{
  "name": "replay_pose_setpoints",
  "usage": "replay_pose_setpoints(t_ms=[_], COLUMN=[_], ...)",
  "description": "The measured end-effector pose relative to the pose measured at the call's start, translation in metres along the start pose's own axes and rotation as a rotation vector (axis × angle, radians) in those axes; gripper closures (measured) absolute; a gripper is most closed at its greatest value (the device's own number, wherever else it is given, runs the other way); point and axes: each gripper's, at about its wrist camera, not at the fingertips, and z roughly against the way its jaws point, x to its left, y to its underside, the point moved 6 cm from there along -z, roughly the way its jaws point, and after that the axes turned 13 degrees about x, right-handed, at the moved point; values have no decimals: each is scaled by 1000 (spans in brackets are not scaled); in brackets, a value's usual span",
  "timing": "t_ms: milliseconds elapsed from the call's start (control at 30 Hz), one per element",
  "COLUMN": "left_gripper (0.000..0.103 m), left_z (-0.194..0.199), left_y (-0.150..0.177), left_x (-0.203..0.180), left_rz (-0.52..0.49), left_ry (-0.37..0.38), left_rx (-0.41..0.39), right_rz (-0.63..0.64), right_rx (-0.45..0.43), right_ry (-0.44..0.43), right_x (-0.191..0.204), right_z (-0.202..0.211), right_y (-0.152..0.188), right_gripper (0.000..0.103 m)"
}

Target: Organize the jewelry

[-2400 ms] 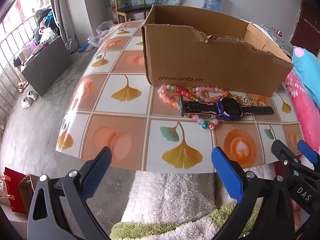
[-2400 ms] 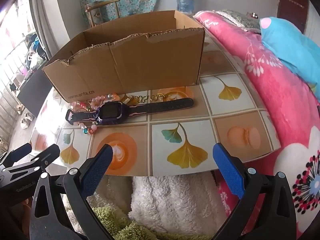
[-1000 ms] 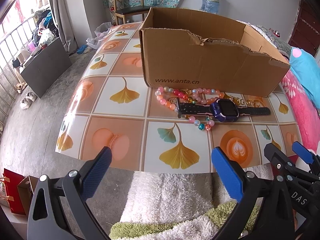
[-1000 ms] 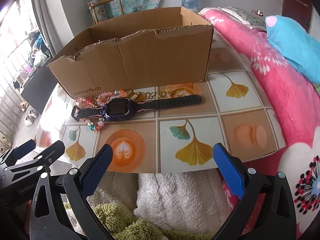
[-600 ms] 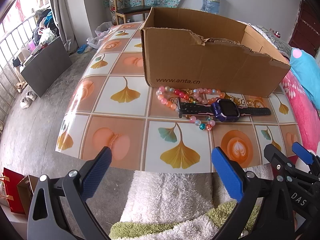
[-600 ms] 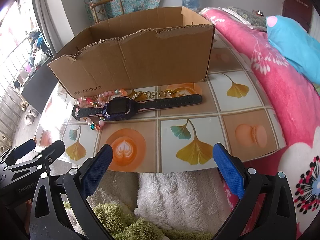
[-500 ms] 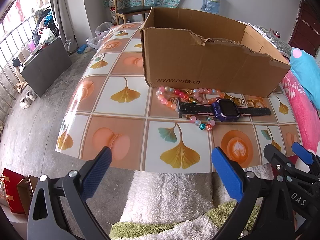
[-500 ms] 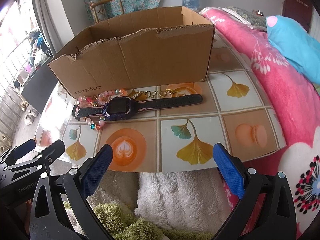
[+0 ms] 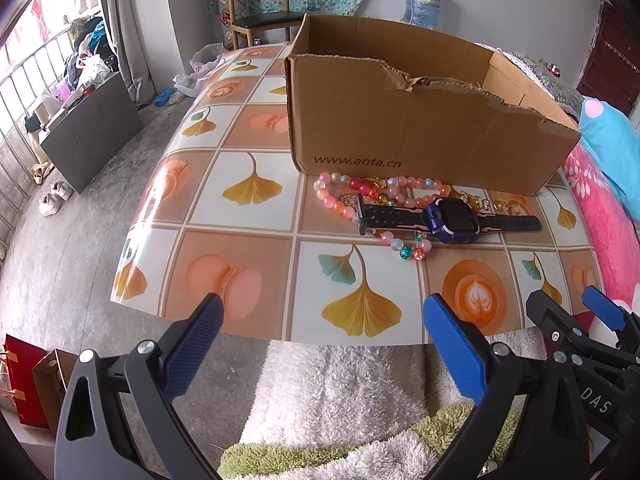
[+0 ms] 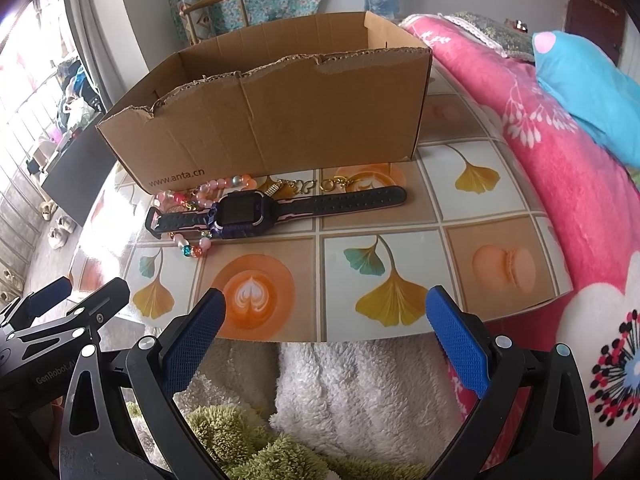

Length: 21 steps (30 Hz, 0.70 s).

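Observation:
A purple watch (image 9: 452, 220) (image 10: 244, 212) with a black strap lies flat on the patterned table (image 9: 248, 264) (image 10: 480, 208), just in front of an open cardboard box (image 9: 420, 128) (image 10: 280, 120). Under and beside it lies a pink bead bracelet (image 9: 340, 204) (image 10: 188, 200), and a gold chain (image 9: 492, 204) (image 10: 312, 186) lies against the box. My left gripper (image 9: 322, 340) hangs open over the table's near edge, left of the jewelry. My right gripper (image 10: 324, 332) is open too, near the front edge, with nothing between its fingers.
A pink floral blanket (image 10: 568, 168) and a blue pillow (image 10: 588, 88) lie along the table's right side. White and green fluffy fabric (image 9: 352, 400) sits below the front edge. A chair (image 9: 256, 12) stands behind the table; the concrete floor (image 9: 60, 248) drops off at left.
Both grippers have drifted slightly relative to the table. They stay open. The watch, beads and chain have not moved.

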Motion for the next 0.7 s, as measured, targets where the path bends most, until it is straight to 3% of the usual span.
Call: replay_pose_setpoints(t_ms=[700], left_gripper=[5], left_z=[3], left_y=[4], left_x=[8], left_rz=[9], left_ry=[27], left_rx=[-16], right_rz=[-8], right_rx=[-4], right_ry=[46], right_x=[2], right_z=[7], right_y=[4], right_gripper=[7])
